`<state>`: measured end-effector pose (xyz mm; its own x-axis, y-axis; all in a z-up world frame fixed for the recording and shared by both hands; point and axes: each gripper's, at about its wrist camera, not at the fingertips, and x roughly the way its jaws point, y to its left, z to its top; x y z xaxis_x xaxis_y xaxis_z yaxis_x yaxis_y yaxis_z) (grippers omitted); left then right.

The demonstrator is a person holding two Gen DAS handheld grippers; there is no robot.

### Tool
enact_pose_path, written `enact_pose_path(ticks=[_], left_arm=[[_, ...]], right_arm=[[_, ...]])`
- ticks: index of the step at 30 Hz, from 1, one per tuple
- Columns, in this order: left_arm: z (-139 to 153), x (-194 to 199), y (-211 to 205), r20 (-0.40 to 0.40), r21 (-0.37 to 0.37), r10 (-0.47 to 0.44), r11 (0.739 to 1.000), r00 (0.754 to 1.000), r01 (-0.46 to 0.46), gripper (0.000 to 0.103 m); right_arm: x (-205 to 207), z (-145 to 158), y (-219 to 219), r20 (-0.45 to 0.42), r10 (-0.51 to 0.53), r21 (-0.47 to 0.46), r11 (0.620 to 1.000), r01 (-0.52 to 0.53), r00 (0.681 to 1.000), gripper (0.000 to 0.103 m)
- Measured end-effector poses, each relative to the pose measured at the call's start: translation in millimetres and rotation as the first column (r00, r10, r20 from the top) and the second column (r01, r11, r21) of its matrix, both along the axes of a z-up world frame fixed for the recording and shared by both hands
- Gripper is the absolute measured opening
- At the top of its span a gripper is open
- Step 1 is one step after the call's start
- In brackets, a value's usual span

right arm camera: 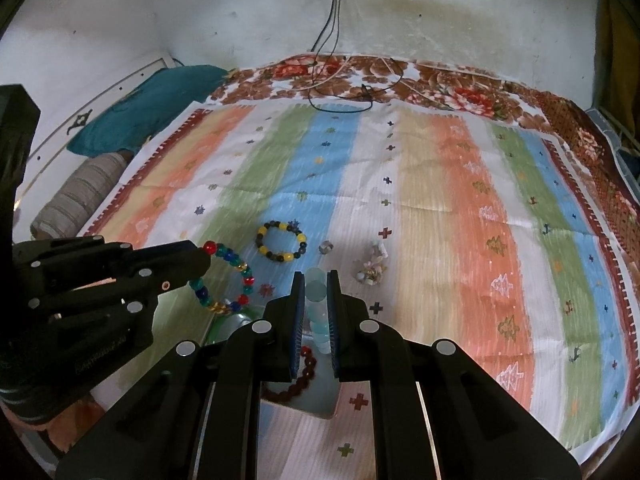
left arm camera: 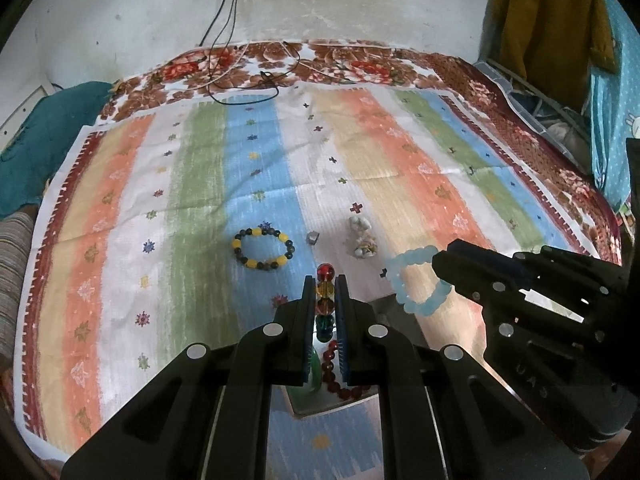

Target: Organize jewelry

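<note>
My left gripper point(left arm camera: 325, 285) is shut on a multicolour glass-bead bracelet point(left arm camera: 325, 300), also seen hanging from it in the right wrist view point(right arm camera: 224, 280). My right gripper point(right arm camera: 316, 285) is shut on a pale blue bead bracelet point(right arm camera: 317, 300), which shows in the left wrist view point(left arm camera: 416, 284). Both hover over a clear box point(left arm camera: 332, 404) that holds a dark red bead bracelet point(left arm camera: 340, 380). On the striped cloth lie a yellow-and-black bracelet point(left arm camera: 264, 249), a small silver ring point(left arm camera: 313, 238) and a pile of shell pieces point(left arm camera: 362, 242).
The striped cloth point(left arm camera: 192, 184) covers a floral bedspread point(left arm camera: 360, 64). Charger cables point(left arm camera: 248, 80) trail from a wall socket at the far edge. A teal pillow point(left arm camera: 44, 128) and a striped bolster point(right arm camera: 76, 196) lie at the left. Clothes hang at the right.
</note>
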<state>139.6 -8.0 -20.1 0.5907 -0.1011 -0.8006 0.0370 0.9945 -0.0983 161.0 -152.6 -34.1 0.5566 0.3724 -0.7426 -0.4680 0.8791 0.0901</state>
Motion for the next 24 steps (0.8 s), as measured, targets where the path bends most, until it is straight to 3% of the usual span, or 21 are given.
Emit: enact_pose_path(ticks=[16,17,19,20,24], left_arm=[[-2.4,-23.9,-7.7,-0.007,0.015,0.001,1.0,1.0,-0.001,0.009],[-3.4,-23.6,-7.1,-0.012,0.018,0.009,1.0,1.0,-0.009,0.01],[-3.2,-22.2,-3.4,-0.008,0.03,0.035,0.999,0.999,-0.035,0.021],[-2.9,-21.3,0.2,-0.003,0.03,0.052,0.998,0.999,-0.052,0.03],[-2.6,-17.4,12.7,-0.005,0.031,0.102,0.994,0.995,-0.102,0.042]], right_arm=[[-16.3,-9.5,-7.4,-0.043,-0.001,0.009,1.0,0.001,0.999,0.014],[-15.6,-8.8,-7.4,-0.039,-0.006,0.0,1.0,0.006,0.999,0.025],[-14.6,-6.7,-9.4,-0.021,-0.018,-0.009,1.0,0.018,1.0,0.049],[-13.5,-5.5,-11.4,-0.011,-0.031,-0.011,0.999,0.031,0.999,0.05],[-3.3,-9.7,-18.5,-0.035,-0.059,-0.015,0.998,0.059,0.998,0.05]])
